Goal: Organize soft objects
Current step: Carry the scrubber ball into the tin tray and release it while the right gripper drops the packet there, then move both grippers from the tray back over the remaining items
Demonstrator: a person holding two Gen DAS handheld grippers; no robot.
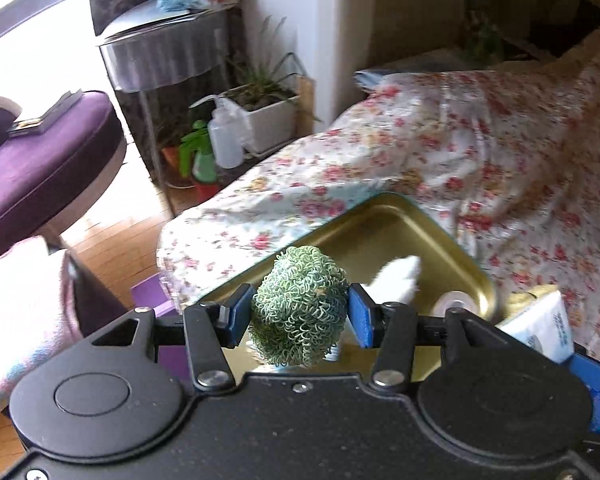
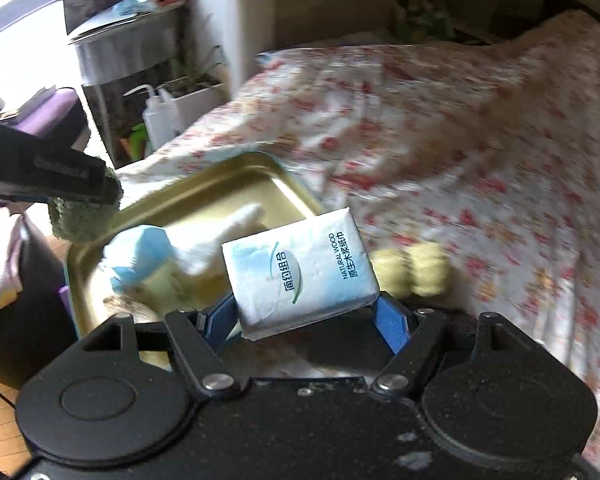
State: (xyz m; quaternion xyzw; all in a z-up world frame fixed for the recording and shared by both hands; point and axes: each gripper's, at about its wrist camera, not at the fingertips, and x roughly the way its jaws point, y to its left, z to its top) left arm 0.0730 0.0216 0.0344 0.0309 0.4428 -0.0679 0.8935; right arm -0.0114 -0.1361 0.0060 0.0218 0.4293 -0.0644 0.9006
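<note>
a bed (image 1: pixel 479 152) under a floral cover fills the right of both views, with a plant stand, spray bottles and a purple seat by the window behind. on the bed sits a gold metal tray (image 1: pixel 431 236), and it already holds some soft things: a white cloth (image 2: pixel 228 232), a blue-and-white soft item (image 2: pixel 140 256) and a pale roll near the tray's corner. so the sorting looks well under way but not finished. two yellowish soft pieces (image 2: pixel 411 268) lie on the cover just beside the tray, not yet gathered, as far as the blur allows.

the left gripper (image 1: pixel 300 312) has its jaws clamped on a green curly ball (image 1: pixel 300 304), pads pressing it from both sides, held over the near edge of the tray. the right gripper (image 2: pixel 303 312) has its jaws set fairly wide and closed on a tissue pack (image 2: pixel 300 272), tilted, held above the tray's right edge. both items look ready to be put in the tray next.
</note>
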